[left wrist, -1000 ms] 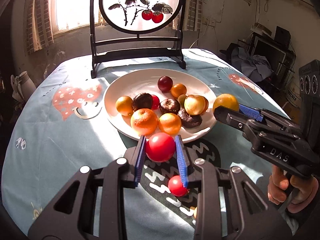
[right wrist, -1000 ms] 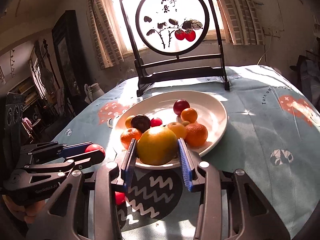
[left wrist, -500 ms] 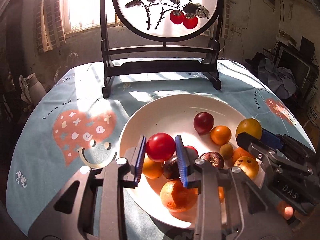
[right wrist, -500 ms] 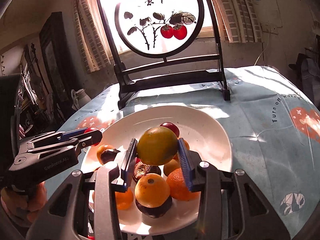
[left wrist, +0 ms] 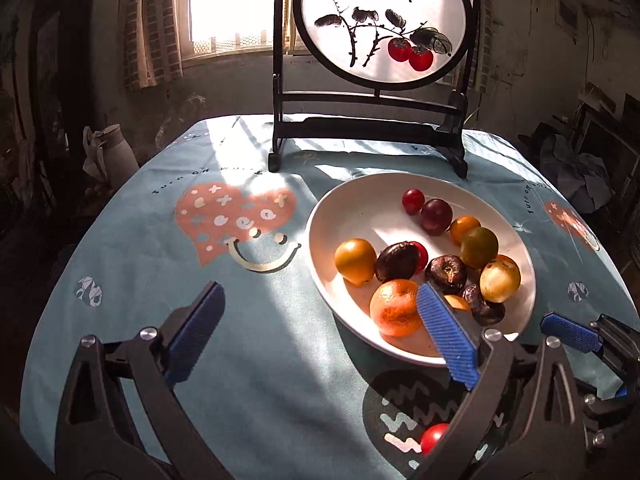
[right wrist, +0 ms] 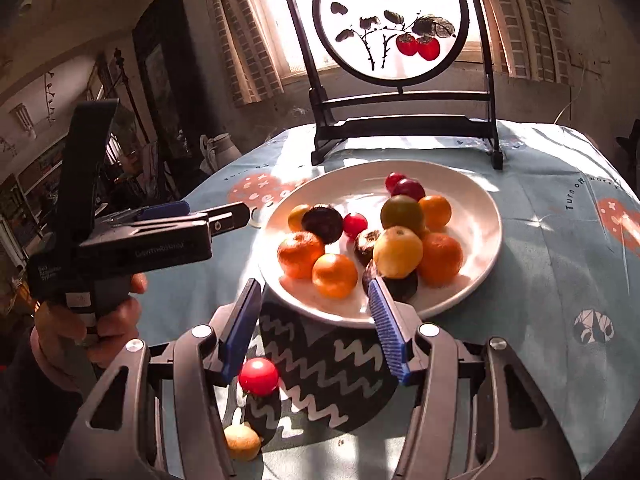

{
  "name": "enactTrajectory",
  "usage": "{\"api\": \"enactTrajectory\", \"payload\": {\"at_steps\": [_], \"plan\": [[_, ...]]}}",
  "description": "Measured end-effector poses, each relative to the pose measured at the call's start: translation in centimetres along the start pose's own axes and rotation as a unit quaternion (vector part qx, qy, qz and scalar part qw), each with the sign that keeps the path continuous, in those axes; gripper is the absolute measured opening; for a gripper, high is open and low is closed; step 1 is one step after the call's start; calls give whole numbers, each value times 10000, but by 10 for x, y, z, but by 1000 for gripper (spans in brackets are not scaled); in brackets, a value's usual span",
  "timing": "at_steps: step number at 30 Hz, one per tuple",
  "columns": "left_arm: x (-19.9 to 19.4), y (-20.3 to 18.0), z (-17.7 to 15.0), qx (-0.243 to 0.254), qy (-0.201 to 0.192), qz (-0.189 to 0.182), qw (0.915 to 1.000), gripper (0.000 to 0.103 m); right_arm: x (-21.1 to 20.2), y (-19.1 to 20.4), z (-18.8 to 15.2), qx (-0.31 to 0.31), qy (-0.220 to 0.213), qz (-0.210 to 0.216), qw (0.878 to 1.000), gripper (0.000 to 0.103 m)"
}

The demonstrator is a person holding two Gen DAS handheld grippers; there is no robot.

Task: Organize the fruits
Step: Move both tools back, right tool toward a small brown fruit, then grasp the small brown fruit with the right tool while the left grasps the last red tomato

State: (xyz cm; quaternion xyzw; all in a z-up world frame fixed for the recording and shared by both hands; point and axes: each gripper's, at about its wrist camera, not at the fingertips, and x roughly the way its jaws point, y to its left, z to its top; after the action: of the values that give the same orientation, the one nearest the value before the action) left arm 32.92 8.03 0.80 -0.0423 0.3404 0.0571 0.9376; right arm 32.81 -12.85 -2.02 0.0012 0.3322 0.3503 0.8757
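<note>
Left wrist view shows the left tool (left wrist: 320, 332) spread wide and holding nothing, its right blue pad over the near rim of the round white plate (left wrist: 320, 256), its left pad above the light blue patterned tablecloth (left wrist: 152, 248) on the table. Just beyond that right pad sits a large orange mandarin (left wrist: 395, 307), with dark plums, yellow fruits and small red ones heaped behind it on the plate. A small red tomato (left wrist: 434, 437) lies on the cloth close to the tool body.

Right wrist view has the right tool (right wrist: 316, 322) open as well (nothing between its pads), its right pad at the plate's (right wrist: 486, 216) near edge. That red tomato (right wrist: 259, 376) lies by its left pad, and a small tan fruit (right wrist: 241, 441) lies nearer still. A round painted screen on a black stand (right wrist: 390, 24) stands behind the plate.
</note>
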Motion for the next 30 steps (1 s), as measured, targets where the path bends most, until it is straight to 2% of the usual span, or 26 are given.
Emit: {"api": "enactTrajectory", "payload": {"at_steps": [3,6,8,10,15,19,25,28,30], "plan": [[-7,12,-24,-225,62,38,9997,99,5,18,-27,-195,529,168,9983,57],[-7,14,-42,-89,185,312,9993,99,6,35,-42,-485,850,233,9949,57],[-5,14,-47,-32,292,411,9987,99,5,44,-46,-669,906,290,9932,57],[-5,17,-47,-102,365,341,9987,99,5,49,-51,-810,999,314,9912,57],[-7,19,-47,-132,341,378,9986,99,15,54,-59,-972,1284,220,9867,56],[-7,18,-47,-100,340,363,9987,99,16,56,-62,-1072,1352,166,9849,47],[-8,17,-47,-73,323,390,9987,99,20,56,-65,-1209,1477,40,9816,39],[-9,18,-47,-105,313,373,9988,99,18,57,-66,-1304,1479,22,9804,28],[-9,18,-47,-109,317,370,9988,99,15,56,-65,-1298,1438,17,9810,27]]}}
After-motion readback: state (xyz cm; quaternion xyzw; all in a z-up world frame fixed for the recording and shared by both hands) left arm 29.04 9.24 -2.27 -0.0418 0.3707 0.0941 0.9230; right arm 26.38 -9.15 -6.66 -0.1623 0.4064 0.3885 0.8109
